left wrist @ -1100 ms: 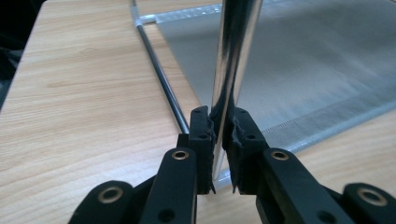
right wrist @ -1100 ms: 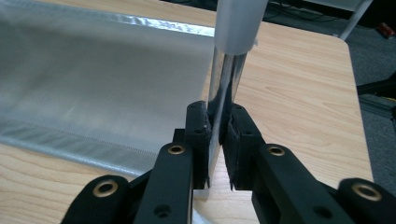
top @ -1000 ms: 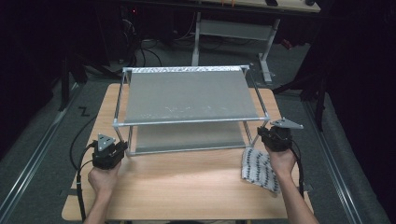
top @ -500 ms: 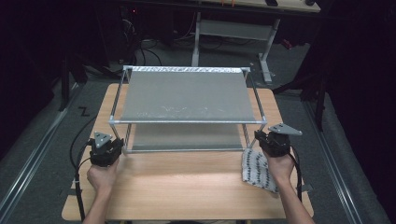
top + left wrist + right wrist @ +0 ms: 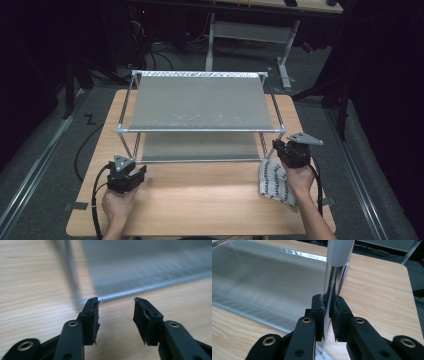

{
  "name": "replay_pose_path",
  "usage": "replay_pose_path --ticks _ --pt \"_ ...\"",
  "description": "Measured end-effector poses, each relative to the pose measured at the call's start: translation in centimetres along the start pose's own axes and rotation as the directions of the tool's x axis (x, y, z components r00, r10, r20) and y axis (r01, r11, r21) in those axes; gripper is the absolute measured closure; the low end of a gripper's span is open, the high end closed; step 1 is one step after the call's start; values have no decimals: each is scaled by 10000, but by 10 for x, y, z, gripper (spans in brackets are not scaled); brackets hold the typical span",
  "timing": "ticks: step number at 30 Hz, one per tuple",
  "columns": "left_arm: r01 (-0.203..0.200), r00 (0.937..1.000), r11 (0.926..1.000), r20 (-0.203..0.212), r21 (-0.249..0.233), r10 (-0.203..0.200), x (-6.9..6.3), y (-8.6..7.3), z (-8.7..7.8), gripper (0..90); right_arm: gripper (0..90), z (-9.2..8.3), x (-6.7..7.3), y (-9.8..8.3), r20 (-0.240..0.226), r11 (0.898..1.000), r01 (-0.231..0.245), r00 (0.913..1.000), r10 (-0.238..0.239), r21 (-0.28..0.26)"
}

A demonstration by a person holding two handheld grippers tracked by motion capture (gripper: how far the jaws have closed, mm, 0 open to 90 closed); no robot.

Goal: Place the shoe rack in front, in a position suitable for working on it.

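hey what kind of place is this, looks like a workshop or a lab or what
Probably a lab or test room, not a home: a wooden table carrying a metal two-shelf rack, another bench with cables on the dark floor behind, and floor rails alongside.

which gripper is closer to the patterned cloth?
Right. The right gripper is clamped on the rack's near right post, right beside the patterned cloth. The left gripper sits open at the table's opposite side.

Dim lab: cables (image 5: 165, 47), metal-framed benches (image 5: 250, 30)
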State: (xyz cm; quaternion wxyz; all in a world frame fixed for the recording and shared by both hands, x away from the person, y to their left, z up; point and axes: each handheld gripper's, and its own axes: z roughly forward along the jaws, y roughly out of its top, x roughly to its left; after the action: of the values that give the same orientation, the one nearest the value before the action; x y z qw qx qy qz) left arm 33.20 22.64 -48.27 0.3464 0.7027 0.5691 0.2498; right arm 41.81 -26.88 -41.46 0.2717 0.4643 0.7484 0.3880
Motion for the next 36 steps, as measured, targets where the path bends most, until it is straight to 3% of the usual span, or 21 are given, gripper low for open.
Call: replay_pose_path --ticks 2,7,12,18,22,28,33,36 --pt "-323 9993 9991 211 256 318 -13 4 9 525 812 0 0 0 0 10000 7 10000 -7 1" --pt "-630 9970 9967 474 507 606 -34 14 31 494 812 0 0 0 16 10000 -11 10000 11 -15" --pt "-766 9963 9947 450 679 737 -44 22 45 475 812 0 0 0 20 10000 13 10000 -13 17" --pt "-511 9982 9959 361 740 485 -41 24 53 469 812 0 3 0 -66 10000 87 9999 -87 13" --pt "-723 9973 9926 172 979 709 -39 25 57 467 812 1 7 3 -248 9997 187 9995 -183 144" --pt "-477 9988 9945 185 933 462 -38 27 61 460 813 2 16 3 -468 9994 346 9983 -342 70" --pt "-39 9994 9971 338 757 14 -35 30 63 454 813 -2 21 0 -644 9990 450 9969 -450 -19" --pt "-85 9995 9970 307 769 62 -36 31 64 454 813 -4 23 -2 -717 9988 488 9962 -489 -38"
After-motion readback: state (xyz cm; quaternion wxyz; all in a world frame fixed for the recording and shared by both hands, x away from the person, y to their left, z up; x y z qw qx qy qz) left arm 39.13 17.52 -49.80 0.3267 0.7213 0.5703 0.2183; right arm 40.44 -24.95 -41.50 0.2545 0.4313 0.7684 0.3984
